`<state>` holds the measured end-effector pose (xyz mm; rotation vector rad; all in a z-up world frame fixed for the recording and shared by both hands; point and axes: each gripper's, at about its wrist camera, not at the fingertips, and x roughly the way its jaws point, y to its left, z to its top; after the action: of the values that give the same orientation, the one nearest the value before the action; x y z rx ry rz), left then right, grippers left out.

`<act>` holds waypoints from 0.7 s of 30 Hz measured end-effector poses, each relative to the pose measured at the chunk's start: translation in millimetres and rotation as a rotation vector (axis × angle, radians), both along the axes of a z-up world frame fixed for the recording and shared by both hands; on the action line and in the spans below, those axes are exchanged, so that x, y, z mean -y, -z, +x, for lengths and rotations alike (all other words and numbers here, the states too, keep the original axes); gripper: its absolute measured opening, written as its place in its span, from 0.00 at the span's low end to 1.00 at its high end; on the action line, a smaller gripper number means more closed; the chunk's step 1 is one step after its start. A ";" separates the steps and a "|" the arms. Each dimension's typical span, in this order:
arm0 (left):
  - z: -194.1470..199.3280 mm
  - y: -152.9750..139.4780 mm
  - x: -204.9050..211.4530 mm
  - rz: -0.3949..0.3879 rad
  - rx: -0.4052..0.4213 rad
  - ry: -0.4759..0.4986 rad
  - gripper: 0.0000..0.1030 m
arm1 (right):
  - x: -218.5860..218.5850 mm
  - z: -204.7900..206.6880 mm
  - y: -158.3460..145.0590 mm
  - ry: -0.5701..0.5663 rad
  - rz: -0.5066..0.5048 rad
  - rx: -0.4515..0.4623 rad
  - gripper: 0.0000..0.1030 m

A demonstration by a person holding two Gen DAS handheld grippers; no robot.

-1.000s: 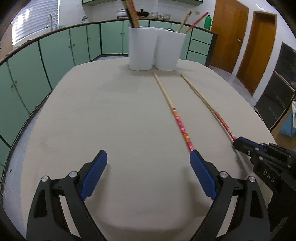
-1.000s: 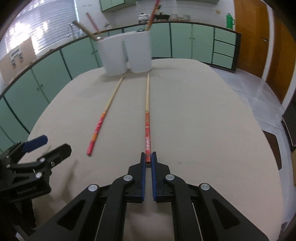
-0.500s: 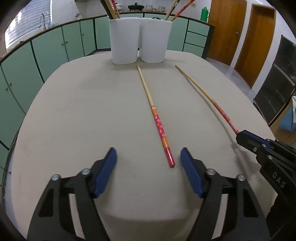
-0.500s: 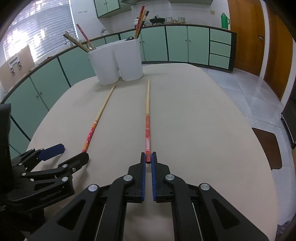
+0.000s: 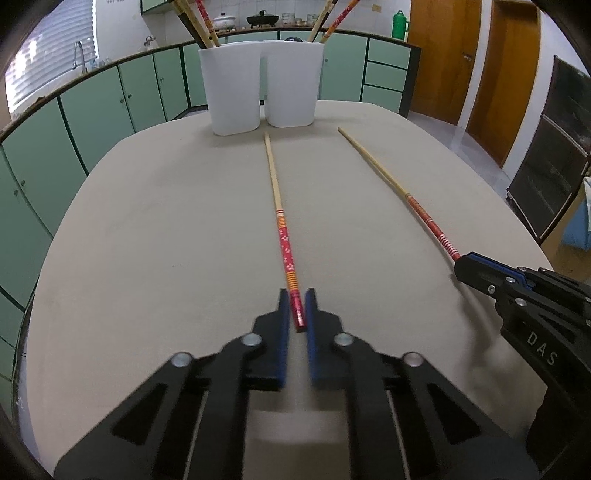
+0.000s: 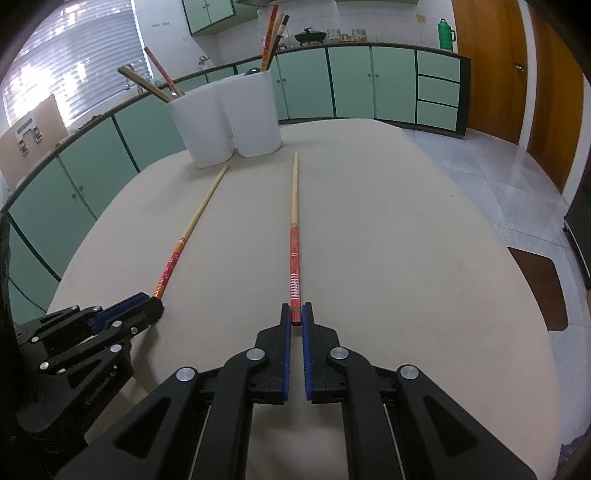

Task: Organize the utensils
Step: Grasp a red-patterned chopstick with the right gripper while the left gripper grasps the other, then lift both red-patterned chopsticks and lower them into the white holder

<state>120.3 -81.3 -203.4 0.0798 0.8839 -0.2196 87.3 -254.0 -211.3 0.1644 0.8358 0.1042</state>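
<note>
Far left, the beige matte table [image 5: 147, 258] curves away smooth and bare-looking under the lens, and at its far end stand two white plastic holders [image 5: 258, 85], rounded tubs touching side by side, bundles of chopsticks [image 5: 195, 18] leaning out of them. Moving across: the left gripper [image 5: 297, 314], black frame with ribbed blue pads [image 5: 282, 332], has closed right in since half a second ago, when those pads stood wide apart; now they pinch the red end of the flowered chopstick [image 5: 286, 251], a slim wooden stick, bare bamboo at the far tip, red with orange bands near the grip. It lies flat on the table, pointing straight ahead toward the gap between the holders. Further right, the striped chopstick [image 6: 293, 251], red with white rings and a pale tapered tip, lies on the table beside the first, well apart from it, its tip short of the holders. The right gripper [image 6: 295, 317] is pressed together on its red butt end, just as it was a second ago, with the stick running straight out from between the pads.
</note>
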 end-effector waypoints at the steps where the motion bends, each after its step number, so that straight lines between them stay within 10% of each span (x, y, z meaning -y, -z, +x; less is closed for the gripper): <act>1: 0.0 0.0 -0.9 -0.003 0.000 -0.001 0.06 | -0.4 0.0 -0.3 0.000 -0.002 0.001 0.06; 21: -17.0 -56.2 -25.0 -0.046 0.121 -0.021 0.05 | -0.3 -6.1 -45.6 -0.011 -0.033 0.117 0.06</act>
<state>103.3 -56.2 -147.2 0.0401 0.7590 -0.2136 81.2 -253.7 -165.6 0.1219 0.7212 0.1090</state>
